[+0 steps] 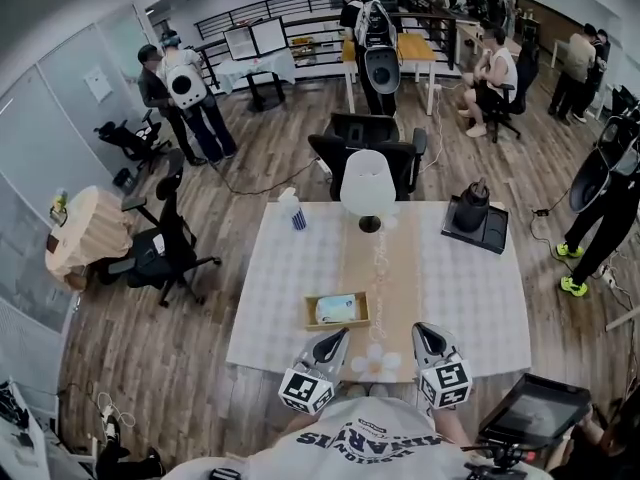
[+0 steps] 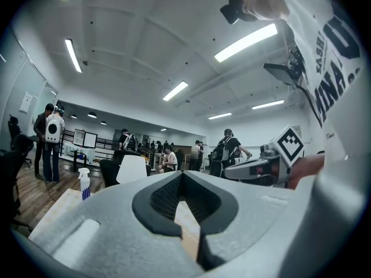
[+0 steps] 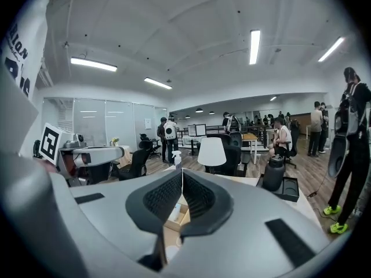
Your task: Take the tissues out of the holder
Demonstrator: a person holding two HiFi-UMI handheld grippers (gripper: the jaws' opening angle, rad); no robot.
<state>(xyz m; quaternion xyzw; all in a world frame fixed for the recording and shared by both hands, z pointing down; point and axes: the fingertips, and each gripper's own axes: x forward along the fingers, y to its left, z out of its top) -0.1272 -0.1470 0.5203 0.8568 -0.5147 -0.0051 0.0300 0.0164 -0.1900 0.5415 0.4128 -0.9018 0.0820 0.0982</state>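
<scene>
A shallow wooden holder point(image 1: 312, 318) lies on the table near the front edge, with a pale blue tissue pack point(image 1: 335, 309) lying flat in it. My left gripper point(image 1: 343, 333) hovers just in front of the holder's right end, its jaws shut and empty. My right gripper point(image 1: 418, 328) hangs further right, over the beige runner's edge, also shut with nothing in it. In the right gripper view the holder point(image 3: 178, 216) shows through the gap below the closed jaws of the right gripper point(image 3: 182, 175). In the left gripper view the left gripper point(image 2: 182, 178) points level across the table.
A white lamp point(image 1: 367, 182) stands at the runner's point(image 1: 380, 258) far end, a spray bottle point(image 1: 291, 208) to its left. A black jug on a black tray point(image 1: 490, 231) sits at the far right. Small white round things point(image 1: 377, 358) lie between the grippers. A tablet point(image 1: 533, 409) is at lower right.
</scene>
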